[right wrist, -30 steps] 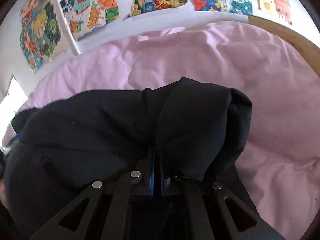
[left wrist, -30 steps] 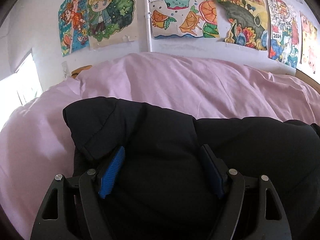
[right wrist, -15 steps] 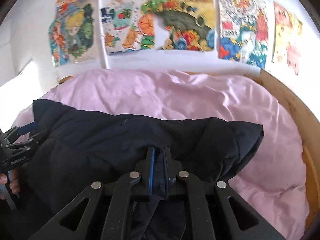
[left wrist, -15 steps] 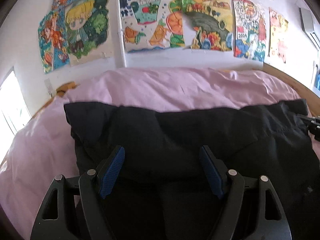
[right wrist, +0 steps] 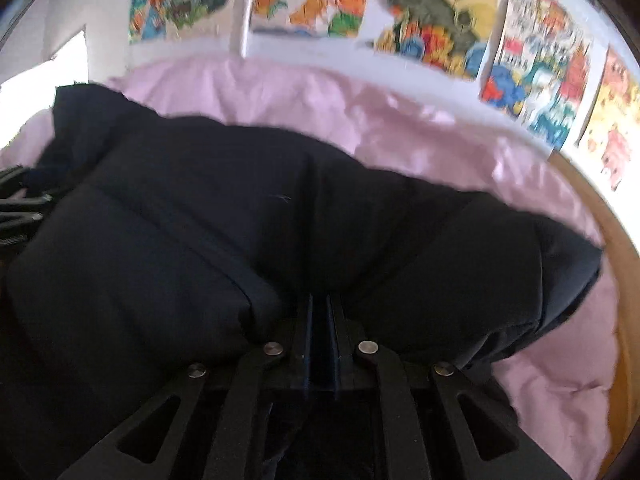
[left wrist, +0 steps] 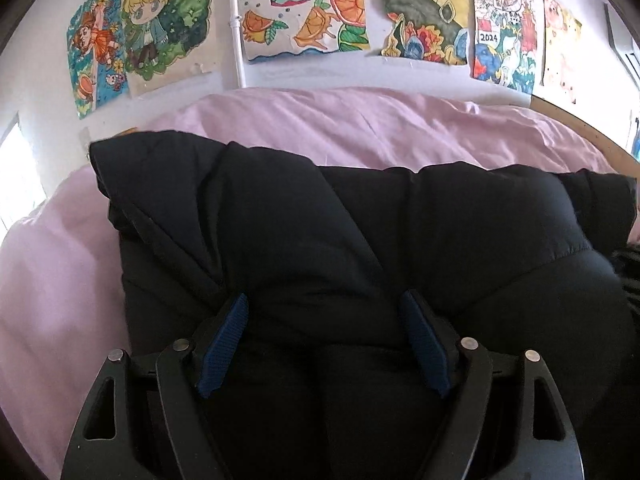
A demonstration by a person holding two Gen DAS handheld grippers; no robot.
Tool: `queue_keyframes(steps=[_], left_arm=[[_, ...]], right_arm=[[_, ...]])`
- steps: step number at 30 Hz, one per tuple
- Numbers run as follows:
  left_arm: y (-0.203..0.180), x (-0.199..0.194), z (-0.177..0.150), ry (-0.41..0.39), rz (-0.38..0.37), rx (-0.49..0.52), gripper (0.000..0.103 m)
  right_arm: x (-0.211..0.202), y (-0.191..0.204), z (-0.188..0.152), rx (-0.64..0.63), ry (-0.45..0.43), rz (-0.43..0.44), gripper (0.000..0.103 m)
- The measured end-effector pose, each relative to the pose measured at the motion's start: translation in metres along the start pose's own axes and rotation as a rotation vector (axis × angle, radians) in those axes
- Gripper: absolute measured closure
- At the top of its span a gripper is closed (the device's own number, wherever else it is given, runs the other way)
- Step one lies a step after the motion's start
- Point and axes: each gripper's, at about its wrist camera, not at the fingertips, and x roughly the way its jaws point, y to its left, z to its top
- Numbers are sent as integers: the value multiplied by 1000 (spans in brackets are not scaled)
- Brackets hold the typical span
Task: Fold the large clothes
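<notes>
A: What is the big dark garment made of?
B: The padded black cloth jacket (left wrist: 360, 232) looks matt and smooth, puffed between stitched seams. It lies on a pale pink cloth bed cover (left wrist: 360, 128), soft and wrinkled.
A: And the tools?
B: The left gripper (left wrist: 324, 340) is matt black plastic with ribbed blue pads (left wrist: 224, 344) and shiny metal pins. Behind, painted paper pictures (left wrist: 304, 4) hang above a smooth curved wooden bed frame (right wrist: 624, 248).

Home bedroom: bed with pink duvet (left wrist: 360, 128), wooden bedframe (left wrist: 592, 136), colourful drawings (left wrist: 304, 8) on wall.
</notes>
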Motion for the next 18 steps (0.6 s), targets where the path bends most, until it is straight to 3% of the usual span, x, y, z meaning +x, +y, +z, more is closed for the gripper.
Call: queue_keyframes(steps=[3, 6, 9, 12, 15, 18], left_arm=[[3, 2, 4, 3, -4, 0, 26], [10, -17, 15, 14, -17, -20, 27], [8, -46, 26, -44, -47, -4, 27], [-4, -57, 24, -42, -88, 39, 27], [-10, -44, 12, 22, -73, 47, 27], [2, -24, 3, 88, -117, -32, 23]], right_arm=[[4, -9, 3, 39, 8, 40, 97], [-23, -31, 12, 127, -14, 109, 97], [-65, -38, 25, 148, -109, 125, 90], [-88, -26, 35, 119, -183, 180, 86], [-77, 6, 35, 10, -129, 202, 76], [-51, 27, 22, -47, -74, 187, 76]])
